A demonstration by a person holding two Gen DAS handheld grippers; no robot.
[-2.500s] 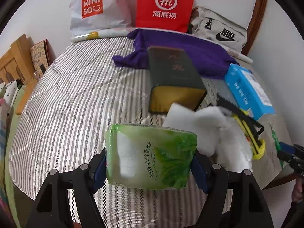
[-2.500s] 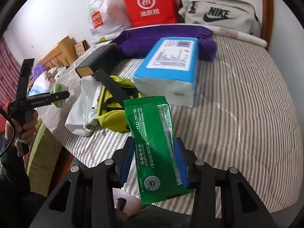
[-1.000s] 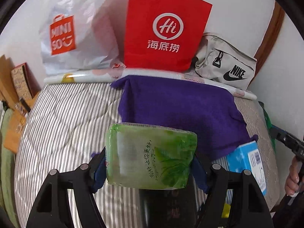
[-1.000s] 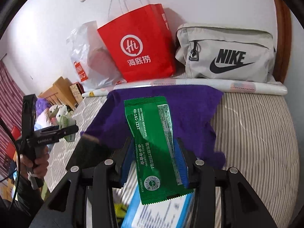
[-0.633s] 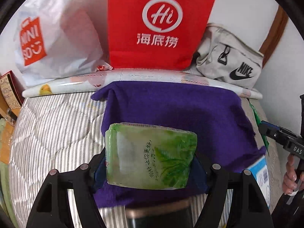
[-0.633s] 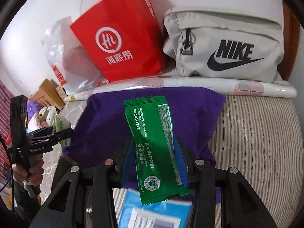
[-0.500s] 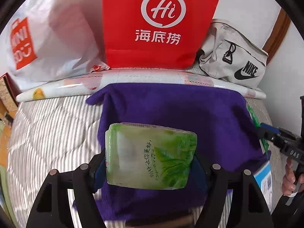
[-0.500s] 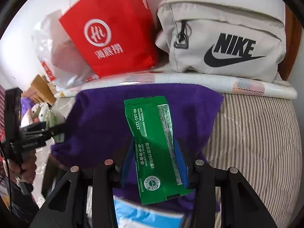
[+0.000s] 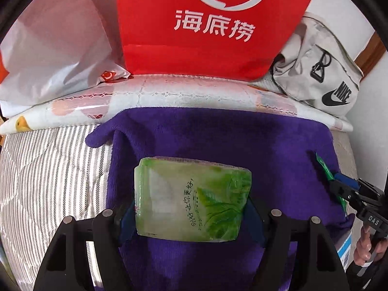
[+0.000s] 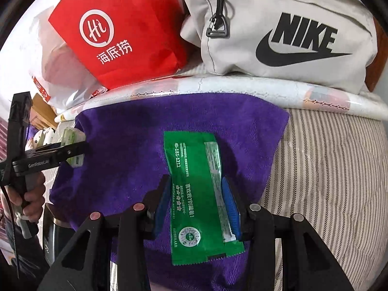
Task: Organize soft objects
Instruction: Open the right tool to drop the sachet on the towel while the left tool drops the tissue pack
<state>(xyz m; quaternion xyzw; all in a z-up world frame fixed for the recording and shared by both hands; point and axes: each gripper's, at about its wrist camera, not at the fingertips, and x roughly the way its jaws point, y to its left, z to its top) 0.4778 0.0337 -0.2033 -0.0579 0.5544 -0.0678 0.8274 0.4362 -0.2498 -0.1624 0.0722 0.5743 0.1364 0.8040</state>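
My left gripper [image 9: 191, 214] is shut on a light green tissue pack [image 9: 191, 198] and holds it above a purple towel [image 9: 218, 140] spread on the striped bed. My right gripper [image 10: 197, 201] is shut on a dark green wipe packet [image 10: 196, 194], also over the purple towel [image 10: 135, 145]. In the left wrist view the right gripper [image 9: 339, 189] shows at the right edge with the green packet [image 9: 323, 167]. In the right wrist view the left gripper [image 10: 75, 149] shows at the left with the tissue pack [image 10: 69, 137].
A red paper bag [image 9: 213, 24], a white plastic bag [image 9: 55, 48] and a grey Nike bag [image 10: 278, 31] stand against the wall behind a rolled printed sheet [image 9: 169, 94]. The striped bedcover [image 10: 334, 169] lies around the towel. A blue box corner [image 9: 345, 247] shows at right.
Both grippers have moved forward from the near bed edge toward the wall, carrying their packs. They now hover over the purple towel, and the bags look much closer.
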